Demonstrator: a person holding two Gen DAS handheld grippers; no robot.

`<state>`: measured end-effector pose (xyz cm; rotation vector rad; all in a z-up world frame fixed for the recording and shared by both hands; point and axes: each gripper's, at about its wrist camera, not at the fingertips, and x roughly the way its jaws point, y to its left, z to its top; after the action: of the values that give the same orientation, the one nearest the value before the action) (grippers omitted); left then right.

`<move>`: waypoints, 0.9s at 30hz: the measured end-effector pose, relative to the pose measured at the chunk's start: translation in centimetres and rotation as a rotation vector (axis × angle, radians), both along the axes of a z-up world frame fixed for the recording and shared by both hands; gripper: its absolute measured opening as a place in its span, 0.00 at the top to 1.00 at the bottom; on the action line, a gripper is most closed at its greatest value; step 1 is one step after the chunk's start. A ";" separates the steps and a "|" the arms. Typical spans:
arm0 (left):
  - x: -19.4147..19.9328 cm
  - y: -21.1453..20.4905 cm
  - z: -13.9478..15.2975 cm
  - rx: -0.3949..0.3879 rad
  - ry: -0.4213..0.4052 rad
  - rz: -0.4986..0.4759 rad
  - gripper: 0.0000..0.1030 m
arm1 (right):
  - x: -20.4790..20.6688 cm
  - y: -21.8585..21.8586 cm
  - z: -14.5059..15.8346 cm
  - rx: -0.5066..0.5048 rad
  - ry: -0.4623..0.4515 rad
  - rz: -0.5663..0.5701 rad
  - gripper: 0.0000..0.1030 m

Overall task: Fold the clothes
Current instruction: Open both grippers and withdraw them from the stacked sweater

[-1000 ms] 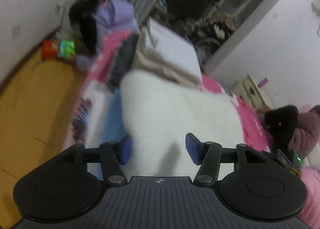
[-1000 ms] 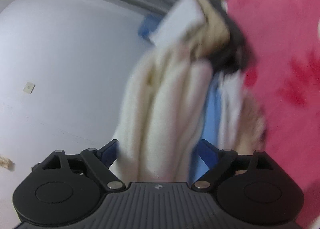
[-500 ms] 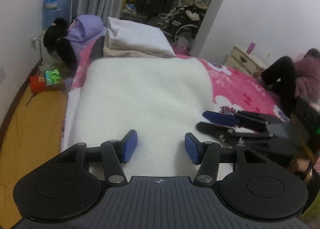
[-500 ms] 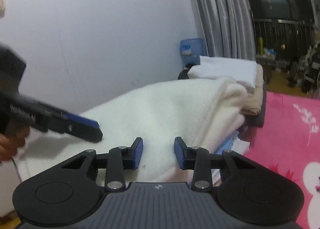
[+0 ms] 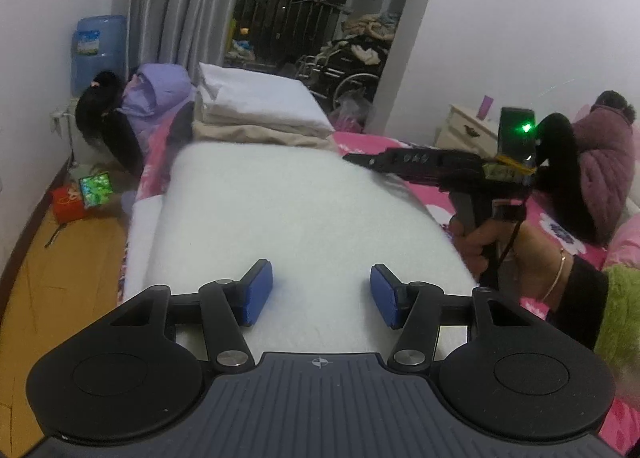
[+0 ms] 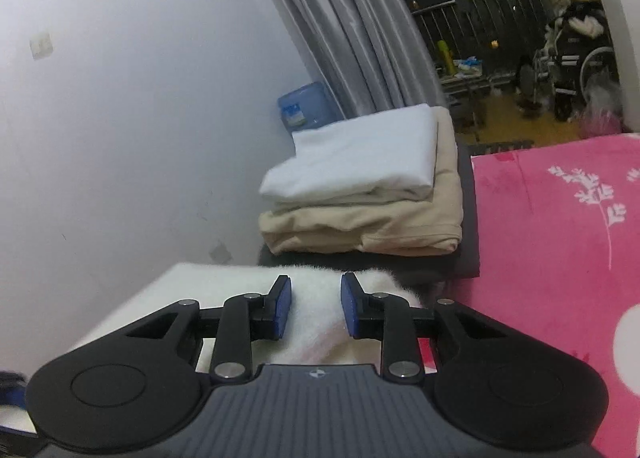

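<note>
pink bed (image 6: 560,258), white fleece (image 5: 288,210) now flat, my left gripper (image 5: 321,294) released, right gripper (image 6: 316,308) closing around its far edge

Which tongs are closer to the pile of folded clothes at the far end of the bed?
Right. The right tongs are closing over the far edge of the white fluffy blanket, just before the folded pile. The left tongs sit at the blanket's near end.

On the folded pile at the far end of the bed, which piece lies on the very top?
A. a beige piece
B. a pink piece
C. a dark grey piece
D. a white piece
D: in the right wrist view the white piece lies on top of the beige piece, with a dark piece underneath them.
</note>
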<state>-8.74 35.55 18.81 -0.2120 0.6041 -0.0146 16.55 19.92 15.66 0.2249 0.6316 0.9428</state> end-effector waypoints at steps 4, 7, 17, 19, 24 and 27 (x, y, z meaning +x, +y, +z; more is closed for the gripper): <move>-0.3 0.3 -0.1 -0.008 0.001 0.012 0.46 | -2.8 -5.0 3.5 0.097 -0.037 0.007 0.72; -0.4 0.9 -0.2 -0.046 -0.001 0.025 0.46 | -6.0 -6.4 4.4 0.118 -0.077 0.154 0.72; -5.0 -1.6 4.3 0.081 -0.095 -0.026 0.49 | -13.1 -9.3 3.3 0.041 -0.079 0.249 0.69; -6.6 -2.9 4.2 0.089 -0.070 -0.077 0.48 | -15.4 -9.8 4.0 0.039 -0.111 0.317 0.69; -7.5 -6.8 0.2 0.219 0.010 -0.081 0.47 | -18.9 -6.3 0.0 -0.141 -0.080 0.415 0.68; -9.1 -7.8 1.1 0.212 -0.003 -0.023 0.46 | -20.0 -6.4 -1.2 -0.209 -0.048 0.399 0.67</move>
<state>-17.81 27.71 19.94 0.0002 0.6009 0.0268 -3.50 13.57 14.42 -0.1157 0.7402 1.2500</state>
